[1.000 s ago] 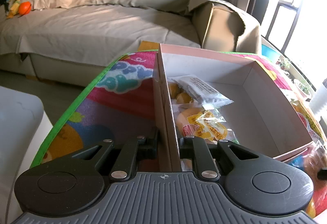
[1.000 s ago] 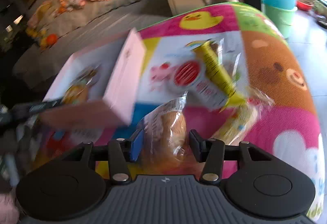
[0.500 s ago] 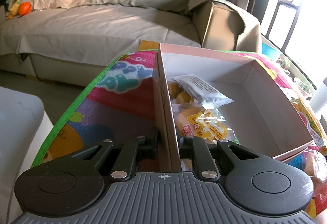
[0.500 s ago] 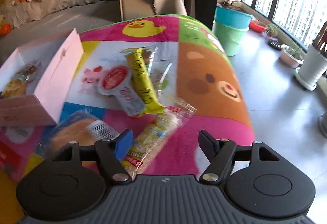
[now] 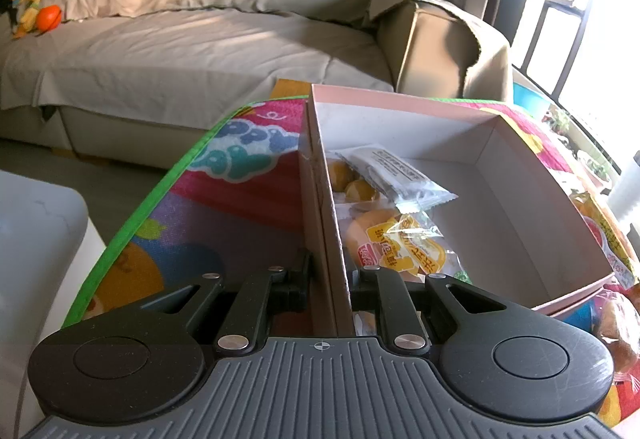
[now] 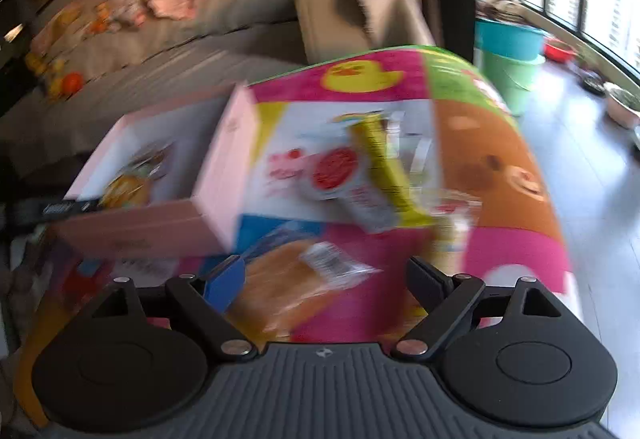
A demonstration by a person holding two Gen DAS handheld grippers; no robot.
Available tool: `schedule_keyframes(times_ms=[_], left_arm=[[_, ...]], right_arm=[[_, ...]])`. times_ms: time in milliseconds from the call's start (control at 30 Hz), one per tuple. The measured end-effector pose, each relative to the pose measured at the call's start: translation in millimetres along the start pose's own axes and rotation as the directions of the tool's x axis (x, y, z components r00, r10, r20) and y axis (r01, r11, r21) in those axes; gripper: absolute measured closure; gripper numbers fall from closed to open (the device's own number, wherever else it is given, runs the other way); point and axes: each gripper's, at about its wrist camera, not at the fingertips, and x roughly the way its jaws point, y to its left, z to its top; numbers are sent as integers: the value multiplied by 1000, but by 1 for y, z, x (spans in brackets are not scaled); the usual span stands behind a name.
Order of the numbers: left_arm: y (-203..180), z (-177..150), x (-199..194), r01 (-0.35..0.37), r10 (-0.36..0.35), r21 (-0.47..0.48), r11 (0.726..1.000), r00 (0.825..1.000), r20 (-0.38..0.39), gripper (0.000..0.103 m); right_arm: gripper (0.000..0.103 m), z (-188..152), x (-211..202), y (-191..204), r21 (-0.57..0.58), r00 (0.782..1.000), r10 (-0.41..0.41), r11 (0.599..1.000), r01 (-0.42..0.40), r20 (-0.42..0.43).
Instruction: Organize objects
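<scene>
- Our left gripper clamps the near wall of the pink cardboard box holding wrapped snacks.
- Our right gripper, fingers just spread wide, hovers over a clear-wrapped bun beside that box.

The right wrist view is smeared with motion blur, so the print on the bagged bun can't be read. The left hand-held gripper hides the pink box wall's near end (and the snack packet partly), while the frame edge crops the bun.

Cartoon letters on the play mat read roughly "PPY"; print on the yellow snack packet is illegible
</scene>
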Motion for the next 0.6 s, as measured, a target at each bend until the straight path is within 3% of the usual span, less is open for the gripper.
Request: schedule_keyframes(times_ms=[133, 333, 467, 600], left_arm=[[0, 0, 0, -1, 1, 1, 1000, 1000, -1, 87], [1, -1, 1, -2, 2, 2, 1000, 1000, -1, 87], [2, -1, 1, -1, 1, 2, 1000, 1000, 0, 87], [1, -1, 1, -2, 2, 2, 1000, 1000, -1, 87]], right_arm=[[15, -11, 17, 27, -110, 999, -36, 993, 33, -23], [8, -30, 15, 39, -308, 977, -206, 927, 215, 62], [5, -29, 7, 19, -277, 964, -256, 923, 266, 74], [5, -34, 1, 4, -184, 983, -177, 966, 182, 42]])
